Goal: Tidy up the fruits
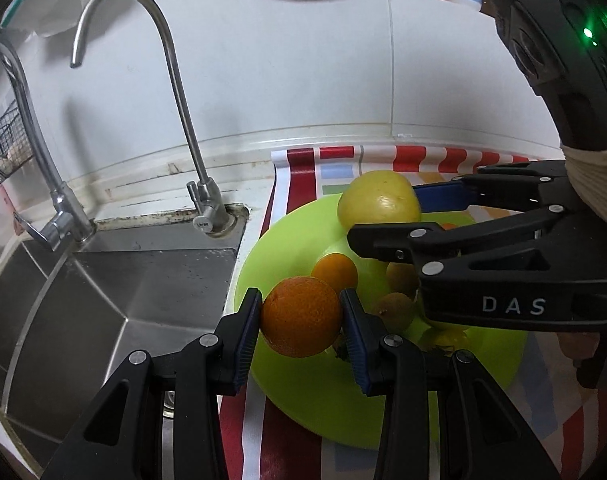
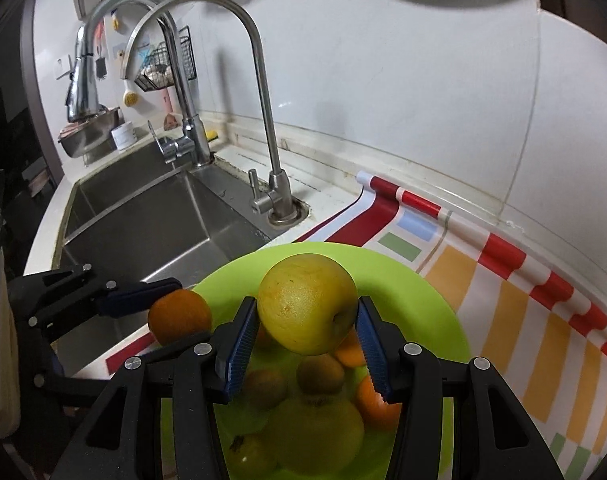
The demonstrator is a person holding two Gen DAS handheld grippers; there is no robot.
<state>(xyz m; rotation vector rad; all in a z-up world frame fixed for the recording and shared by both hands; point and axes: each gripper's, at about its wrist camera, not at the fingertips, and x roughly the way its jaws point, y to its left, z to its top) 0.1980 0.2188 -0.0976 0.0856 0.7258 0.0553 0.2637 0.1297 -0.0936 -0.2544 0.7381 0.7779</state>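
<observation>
Blue-padded black jaws of the left gripper (image 1: 301, 322) pinched a round orange (image 1: 301, 316); the right gripper (image 2: 307, 322) clamped a yellow-green apple (image 2: 307, 304) — both fruits hung over the lime-green plastic plate (image 2: 415, 284), right of the steel sink (image 1: 115, 292). Placing seemed underway; each likely needed lowering into a free spot before release.

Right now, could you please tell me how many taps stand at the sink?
2. A thin gooseneck tap stands at the corner of the sink nearest the green plate. A larger tap with a pull-out spray head stands further back, behind the basin.
</observation>
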